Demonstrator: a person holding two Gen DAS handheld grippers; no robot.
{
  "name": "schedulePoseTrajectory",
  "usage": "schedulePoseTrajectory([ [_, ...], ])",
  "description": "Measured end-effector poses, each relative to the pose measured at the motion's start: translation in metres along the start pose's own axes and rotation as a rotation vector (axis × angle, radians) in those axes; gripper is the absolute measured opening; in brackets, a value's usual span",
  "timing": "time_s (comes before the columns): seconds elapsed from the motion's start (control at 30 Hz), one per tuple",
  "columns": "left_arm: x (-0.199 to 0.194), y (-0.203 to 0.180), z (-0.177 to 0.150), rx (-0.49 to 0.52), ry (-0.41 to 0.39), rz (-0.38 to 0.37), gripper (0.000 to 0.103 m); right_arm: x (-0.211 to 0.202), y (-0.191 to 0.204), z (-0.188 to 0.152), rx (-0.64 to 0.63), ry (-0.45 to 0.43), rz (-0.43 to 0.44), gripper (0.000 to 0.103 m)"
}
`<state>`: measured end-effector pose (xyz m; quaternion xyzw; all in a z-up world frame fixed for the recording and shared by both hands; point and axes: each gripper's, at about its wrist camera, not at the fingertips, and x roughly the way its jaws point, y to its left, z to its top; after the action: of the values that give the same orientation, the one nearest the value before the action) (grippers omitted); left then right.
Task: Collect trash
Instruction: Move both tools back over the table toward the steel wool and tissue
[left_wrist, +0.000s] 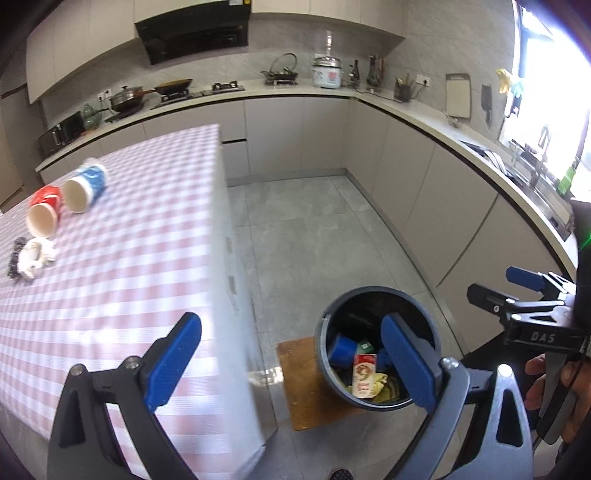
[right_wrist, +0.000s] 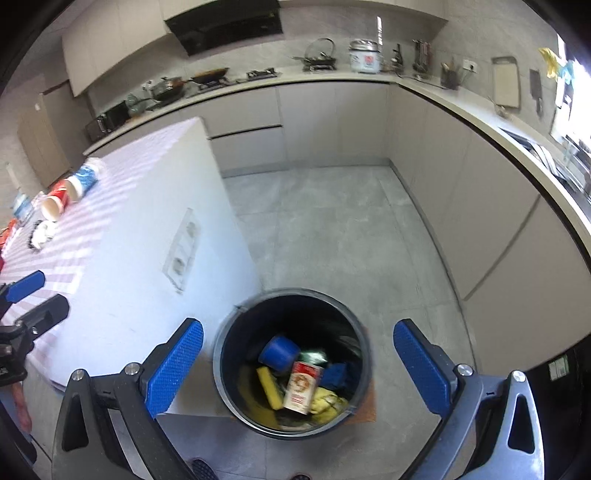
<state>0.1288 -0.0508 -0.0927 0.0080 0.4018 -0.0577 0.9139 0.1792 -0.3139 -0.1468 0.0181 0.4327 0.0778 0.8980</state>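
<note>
A dark round trash bin (right_wrist: 236, 398) stands on the floor beside the table, holding a red-and-white carton (right_wrist: 301, 387), a blue cup (right_wrist: 279, 352) and yellow scraps. My right gripper (right_wrist: 295, 365) hangs open directly above it, nothing between its fingers. My left gripper (left_wrist: 291, 362) is open too, spanning the table edge and the bin (left_wrist: 328, 380). On the checked table (left_wrist: 122, 280) lie a blue paper cup (left_wrist: 86, 186), a red paper cup (left_wrist: 44, 214) and a crumpled white scrap (left_wrist: 35, 256), far left. The right gripper (left_wrist: 517, 291) shows at the right edge of the left wrist view.
The bin sits on a brown mat (left_wrist: 295, 380) on the grey tile floor (left_wrist: 317, 229). Grey cabinets and a countertop (left_wrist: 424, 122) with cookware, a rice cooker (left_wrist: 327, 72) and a sink wrap around the back and right. A hand (left_wrist: 546, 384) holds the right gripper.
</note>
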Motion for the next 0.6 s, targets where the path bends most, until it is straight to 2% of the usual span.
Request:
schedulePoseTrajectory([
  [0.17, -0.015, 0.042, -0.002, -0.033, -0.017, 0.032, 0.099, -0.012, 0.057, 0.01, -0.075, -0.07, 0.006, 0.103],
  [0.4, -0.043, 0.124, -0.02, -0.121, -0.043, 0.116, 0.099, -0.012, 0.132, 0.023, -0.134, -0.048, 0.026, 0.103],
  [0.6, -0.067, 0.203, -0.039, -0.224, -0.074, 0.171, 0.099, -0.009, 0.199, 0.026, -0.164, -0.068, 0.082, 0.103],
])
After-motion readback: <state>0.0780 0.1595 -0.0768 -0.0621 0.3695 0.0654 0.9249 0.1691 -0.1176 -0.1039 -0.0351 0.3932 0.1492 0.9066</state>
